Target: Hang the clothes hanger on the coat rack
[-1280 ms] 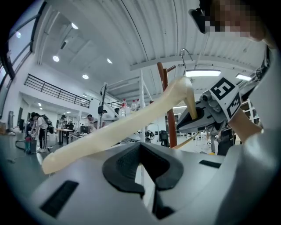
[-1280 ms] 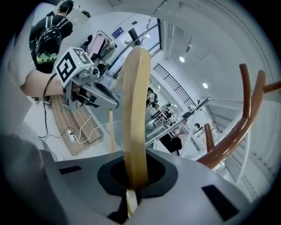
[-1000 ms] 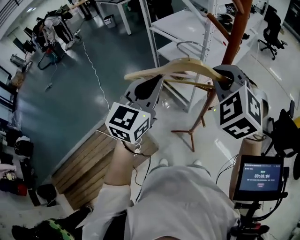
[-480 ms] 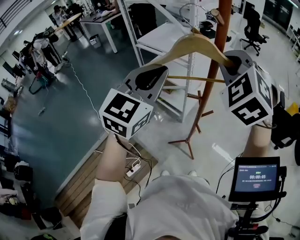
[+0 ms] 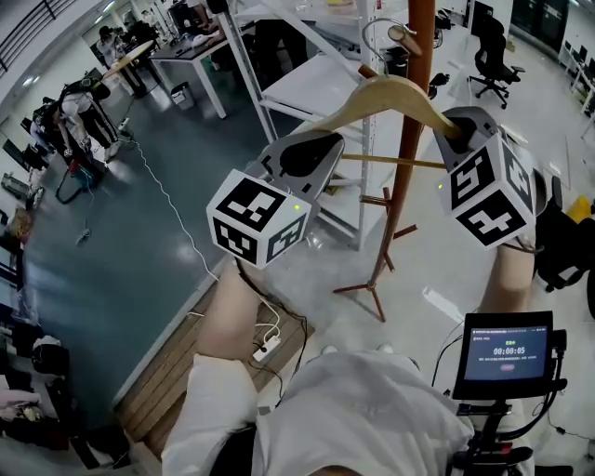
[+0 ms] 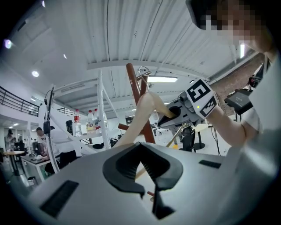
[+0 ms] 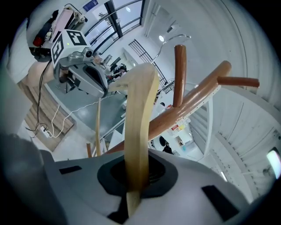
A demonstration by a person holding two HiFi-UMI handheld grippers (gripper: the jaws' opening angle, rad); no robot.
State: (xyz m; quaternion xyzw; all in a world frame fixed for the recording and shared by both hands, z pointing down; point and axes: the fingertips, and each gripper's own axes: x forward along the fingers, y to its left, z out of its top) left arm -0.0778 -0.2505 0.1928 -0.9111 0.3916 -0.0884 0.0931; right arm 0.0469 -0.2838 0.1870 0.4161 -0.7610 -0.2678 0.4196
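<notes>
Head: hanger [image 5: 390,93] raised beside coat rack [image 5: 406,177], hook [image 5: 370,28] near top peg [image 5: 403,34], looks not yet on | Left view: your left gripper [image 6: 147,176] clamps one arm end | Right view: your right gripper [image 7: 131,184] is closed tight on the other | Likely light, stiff, smooth wood: grip the ends firmly.

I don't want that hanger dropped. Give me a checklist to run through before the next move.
1. Grip of the right gripper: ok, jaws shut on one arm of the wooden hanger.
2. Grip of the left gripper: ok, the hanger's other end sits in its jaws.
3. Hanger level between the grippers: ok, roughly.
4. The metal hook over the upper peg: cannot tell; it is close by, contact unclear.
5. Hanger clear of the coat rack pole: cannot tell; the pole runs right behind it.
</notes>
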